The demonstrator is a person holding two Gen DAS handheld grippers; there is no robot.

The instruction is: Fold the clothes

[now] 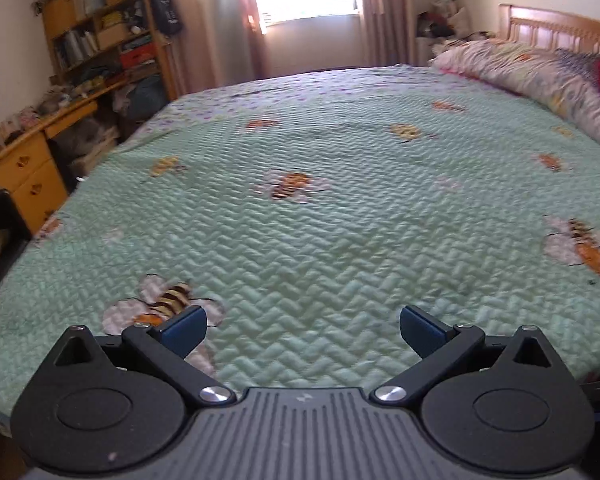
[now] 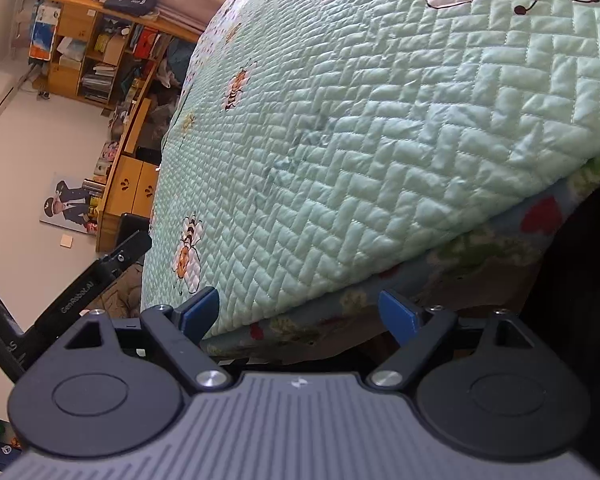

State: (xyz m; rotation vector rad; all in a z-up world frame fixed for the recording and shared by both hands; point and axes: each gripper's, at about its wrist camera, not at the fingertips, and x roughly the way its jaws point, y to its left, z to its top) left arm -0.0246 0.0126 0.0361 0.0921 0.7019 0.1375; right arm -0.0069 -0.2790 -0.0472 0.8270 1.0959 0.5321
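left wrist view: left gripper (image 1: 302,330) and right gripper (image 2: 298,314), both spread and empty, hover over the mint-green quilted bee-print bedspread (image 1: 340,208); no clothes visible.

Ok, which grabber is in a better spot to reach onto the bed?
Probably left: the left gripper hangs open, level over the quilt. The right gripper, open too, is tilted at the quilt's edge. No clothes show yet.
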